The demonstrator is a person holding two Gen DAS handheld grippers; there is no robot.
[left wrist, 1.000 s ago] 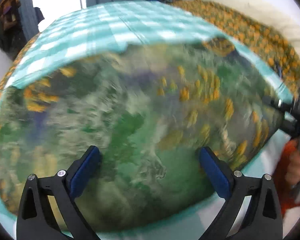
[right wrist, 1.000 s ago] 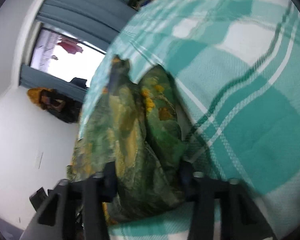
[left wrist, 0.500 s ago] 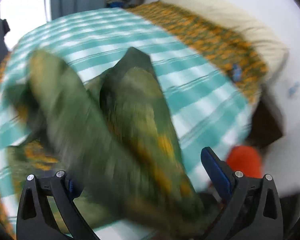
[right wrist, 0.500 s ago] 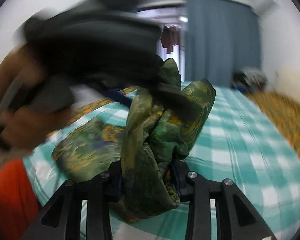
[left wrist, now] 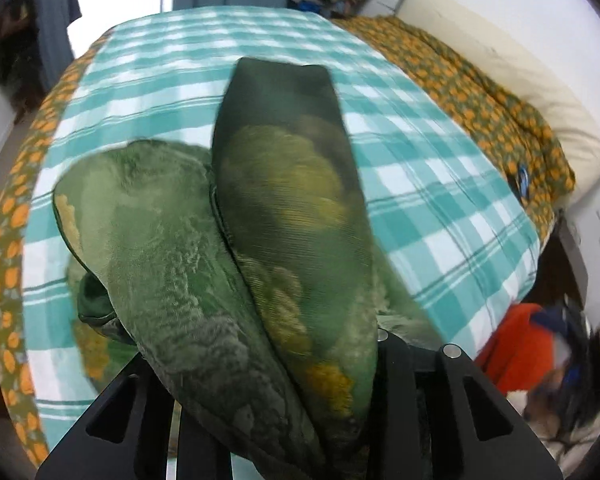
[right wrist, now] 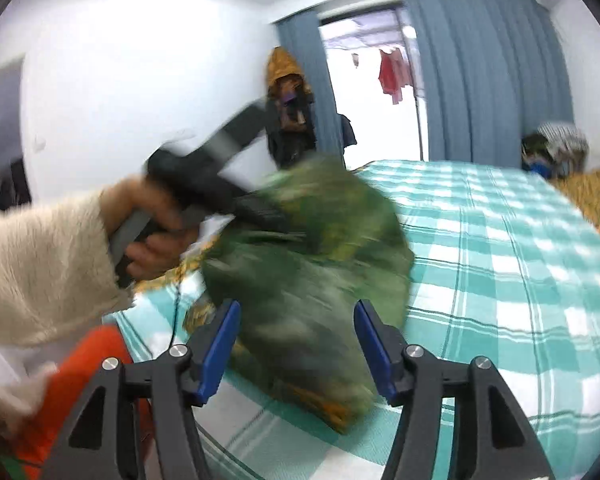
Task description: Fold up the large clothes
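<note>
In left claw, green garment

Light: bright daylight from the doorway, blown out to white; walls evenly lit.
Shadows: soft, faint on the bed.
Blur: garment smeared by motion in the right view; hand streaked too; garment edges soft in the left view.
Distortion: strong fisheye bend, dark corners.
</note>
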